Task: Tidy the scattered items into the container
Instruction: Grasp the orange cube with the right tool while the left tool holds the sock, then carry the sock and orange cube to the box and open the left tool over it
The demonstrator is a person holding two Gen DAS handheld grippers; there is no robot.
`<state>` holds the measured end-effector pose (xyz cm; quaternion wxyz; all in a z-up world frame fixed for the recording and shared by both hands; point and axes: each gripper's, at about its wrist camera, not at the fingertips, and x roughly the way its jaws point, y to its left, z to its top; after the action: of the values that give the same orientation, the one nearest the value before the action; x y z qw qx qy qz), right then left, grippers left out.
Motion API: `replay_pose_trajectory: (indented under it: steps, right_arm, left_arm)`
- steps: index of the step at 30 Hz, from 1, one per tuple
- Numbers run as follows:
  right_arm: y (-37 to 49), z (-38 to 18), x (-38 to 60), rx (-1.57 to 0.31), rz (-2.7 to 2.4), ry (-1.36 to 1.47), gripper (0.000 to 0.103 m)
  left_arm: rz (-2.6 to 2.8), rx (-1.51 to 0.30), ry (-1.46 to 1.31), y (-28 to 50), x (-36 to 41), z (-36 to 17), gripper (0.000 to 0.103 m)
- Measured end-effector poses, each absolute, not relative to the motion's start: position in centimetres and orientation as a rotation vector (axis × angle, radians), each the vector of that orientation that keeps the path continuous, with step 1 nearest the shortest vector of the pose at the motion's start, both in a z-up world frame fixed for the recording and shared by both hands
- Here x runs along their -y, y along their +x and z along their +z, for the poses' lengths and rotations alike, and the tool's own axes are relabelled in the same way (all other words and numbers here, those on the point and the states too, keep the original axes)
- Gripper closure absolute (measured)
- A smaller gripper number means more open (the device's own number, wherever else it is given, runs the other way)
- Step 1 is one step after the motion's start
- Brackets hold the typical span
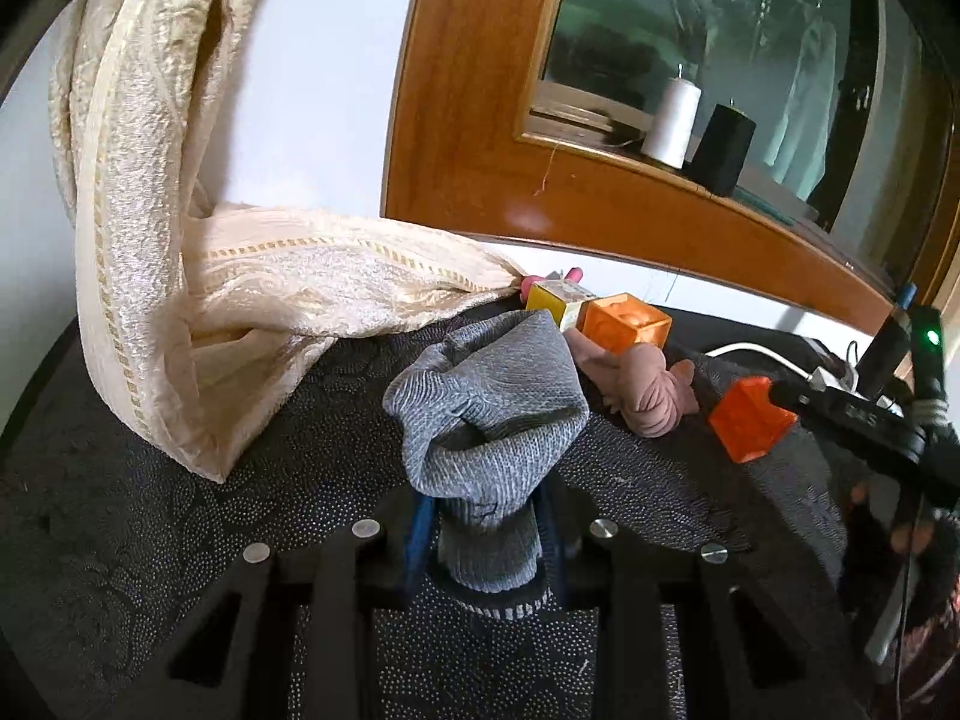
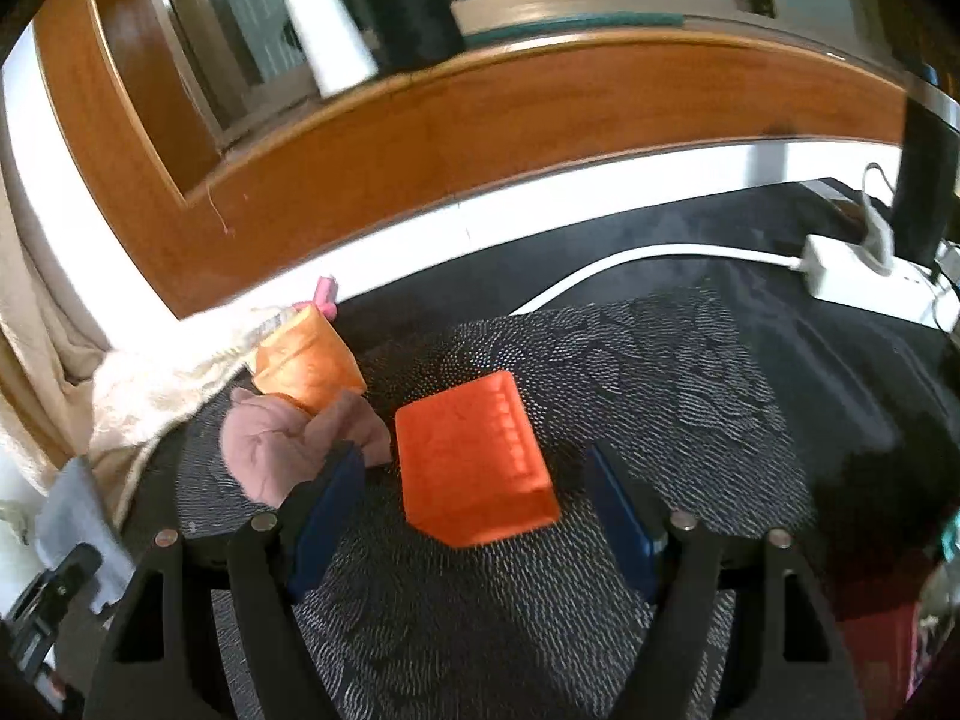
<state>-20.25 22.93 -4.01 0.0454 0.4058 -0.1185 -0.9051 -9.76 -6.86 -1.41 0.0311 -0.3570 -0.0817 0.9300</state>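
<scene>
While the left gripper (image 1: 489, 546) is clenching the lower end of a grey sock (image 1: 486, 414), the sock's bunched upper part is hiding the fingertips and part of the dark dotted cloth (image 1: 180, 510) covering the desk. Over in the right wrist view, the right gripper (image 2: 474, 516) is standing released, its blue pads either side of an orange block (image 2: 474, 462) without pressing it; blur is smearing the block's ribbed edge. Just beyond, a rolled pinkish sock (image 2: 270, 444) is lying against a second orange block (image 2: 309, 363), which is partly covering it. Behind that, a yellow box (image 1: 555, 300) and something small and pink (image 2: 327, 294) are being half hidden by a cream curtain (image 1: 150, 210) trailing onto the desk's far edge. Toward the far right corner a white power strip (image 2: 864, 270) is running out of frame. No container is showing. White and black thread cones (image 1: 672, 120) are standing on the wooden window sill (image 1: 600, 204).
</scene>
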Motion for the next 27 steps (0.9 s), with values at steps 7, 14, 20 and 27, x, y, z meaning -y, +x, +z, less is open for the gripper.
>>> replay_pose_trajectory:
  steps: [7,14,20,27]
  right_arm:
    - [-22.1,-6.5,-22.2,0.298,-2.761,1.321,0.026]
    - [-21.2,-6.9,-22.4,0.284,-2.771,1.332,0.043]
    - [-17.9,-5.2,-24.0,0.339,-2.804,1.269,0.043]
    - [-12.8,-2.4,-26.1,0.375,-2.850,1.182,0.043]
  left_arm:
    - [2.890,0.166,-1.096,-9.9,5.9,-1.9,0.071]
    - [2.939,0.059,-1.020,-8.9,4.6,-1.2,0.071]
    - [2.955,-0.001,-0.957,-8.0,3.6,-0.4,0.071]
    - [2.963,-0.083,-0.876,-6.5,1.8,0.6,0.071]
